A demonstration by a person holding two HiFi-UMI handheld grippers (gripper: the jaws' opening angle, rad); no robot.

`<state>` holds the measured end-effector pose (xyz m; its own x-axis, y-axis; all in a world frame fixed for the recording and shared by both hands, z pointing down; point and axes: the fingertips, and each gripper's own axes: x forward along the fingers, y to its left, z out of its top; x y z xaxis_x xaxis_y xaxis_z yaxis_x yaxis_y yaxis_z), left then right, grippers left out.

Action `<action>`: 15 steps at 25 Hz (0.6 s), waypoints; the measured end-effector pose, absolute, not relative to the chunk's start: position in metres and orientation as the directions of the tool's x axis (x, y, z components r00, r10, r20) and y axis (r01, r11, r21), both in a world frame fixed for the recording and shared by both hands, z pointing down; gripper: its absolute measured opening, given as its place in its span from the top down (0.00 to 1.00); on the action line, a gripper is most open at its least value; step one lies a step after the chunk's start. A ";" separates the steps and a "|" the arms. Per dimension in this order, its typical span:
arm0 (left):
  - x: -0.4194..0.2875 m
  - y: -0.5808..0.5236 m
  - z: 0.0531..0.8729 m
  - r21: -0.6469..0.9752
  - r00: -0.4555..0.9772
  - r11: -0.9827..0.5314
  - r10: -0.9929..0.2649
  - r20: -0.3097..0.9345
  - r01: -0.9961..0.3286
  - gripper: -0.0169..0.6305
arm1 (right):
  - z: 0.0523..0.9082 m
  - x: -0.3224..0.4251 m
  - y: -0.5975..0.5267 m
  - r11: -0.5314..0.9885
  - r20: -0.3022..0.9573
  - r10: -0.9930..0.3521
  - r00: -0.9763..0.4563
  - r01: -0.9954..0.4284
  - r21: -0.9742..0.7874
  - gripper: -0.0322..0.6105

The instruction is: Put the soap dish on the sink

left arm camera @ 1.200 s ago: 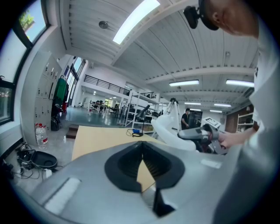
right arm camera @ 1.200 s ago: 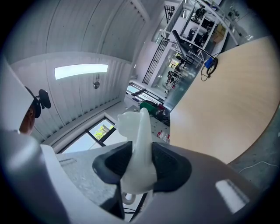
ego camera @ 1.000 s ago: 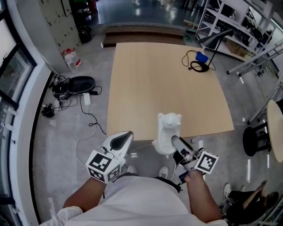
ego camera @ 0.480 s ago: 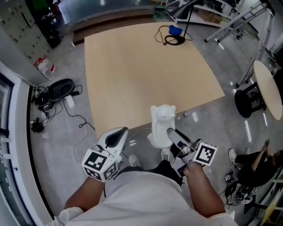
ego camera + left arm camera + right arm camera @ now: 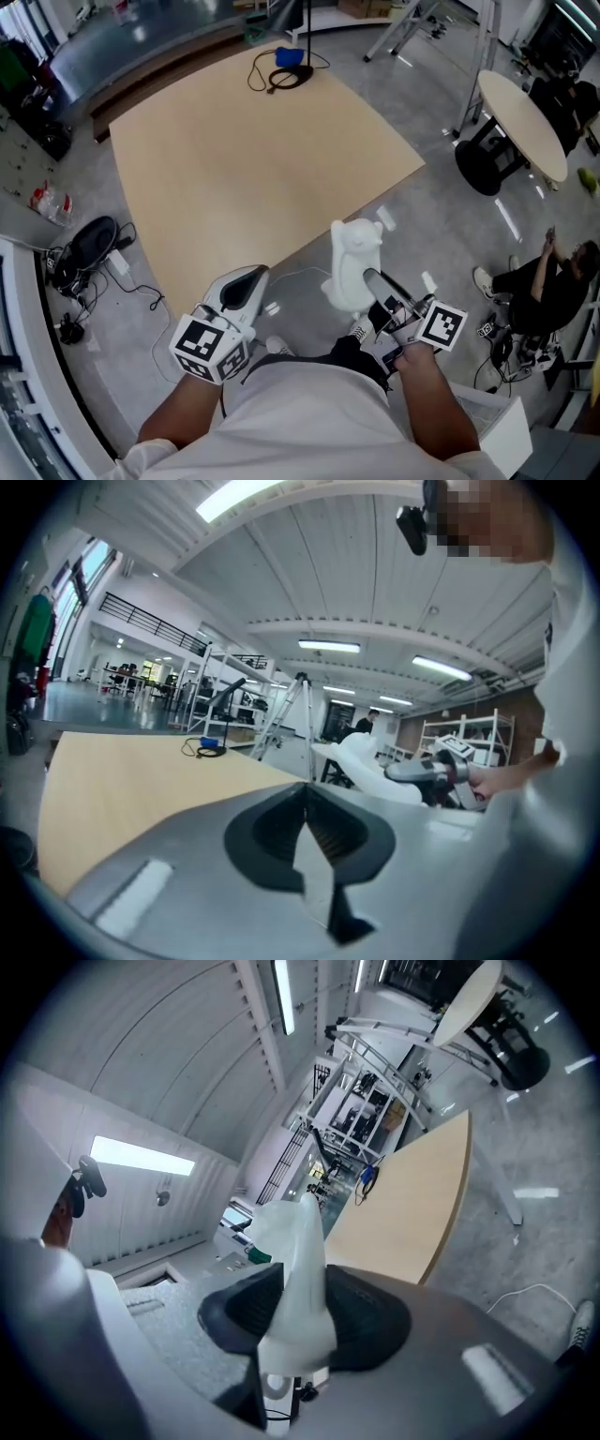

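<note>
Off the near left corner of the worktop (image 5: pixel 244 159), on the floor: one plastic bottle (image 5: pixel 45 199), one flat black case (image 5: pixel 89 242), a tangle of cables beside it.

Below the worktop's near edge, towards the left: left claw (image 5: pixel 251 281), clenched. In the left gripper view, pads meeting at the tips, nothing between them, nothing touched. One marker cube (image 5: pixel 208 349) at its back end, closer to the body than the jaws.

On the worktop's far end: one blue thing with a coiled black cable (image 5: pixel 289 58).

Just off the worktop's near edge, right of the left claw: one soap dish (image 5: pixel 354 267), white, bear-shaped, upright, held over the floor and clear of the worktop. Gripped low down, head and ears rising above the jaws.

Beside it, further from the worktop: right claw (image 5: pixel 375 284), grasping the soap dish. In the right gripper view, jaws parted fairly wide, both dark pads pressed against the white body from either side. One marker cube (image 5: pixel 439 326) behind these jaws too.

Two claws in all, one full, one empty. Two bare forearms leading back from them to a white shirt at the bottom of the head view.

Well to the right of the worktop: one round table (image 5: pixel 520 122) on a black stand. Nearer than that, also right of the worktop: one seated person (image 5: pixel 553 286) in dark clothes.
</note>
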<state>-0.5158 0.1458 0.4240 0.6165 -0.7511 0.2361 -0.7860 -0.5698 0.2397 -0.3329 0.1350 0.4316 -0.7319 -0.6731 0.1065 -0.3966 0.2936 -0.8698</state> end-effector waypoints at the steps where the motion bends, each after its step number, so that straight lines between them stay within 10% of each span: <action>1: -0.507 0.141 0.423 0.238 0.632 -0.587 -0.739 0.234 -0.774 0.96 | 0.430 -0.322 0.134 0.284 0.104 -0.693 -0.713 -0.403 -0.870 0.73; 15: -0.346 0.092 0.428 0.221 0.784 -0.756 -0.562 0.264 -0.616 0.96 | 0.426 -0.155 0.134 0.163 0.060 -0.872 -0.486 -0.403 -0.900 0.73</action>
<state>-0.3459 0.0921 0.4280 0.7840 -0.5620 0.2636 -0.6162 -0.7559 0.2212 -0.1549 0.1344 0.4256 -0.4864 -0.8716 0.0602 -0.4034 0.1629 -0.9004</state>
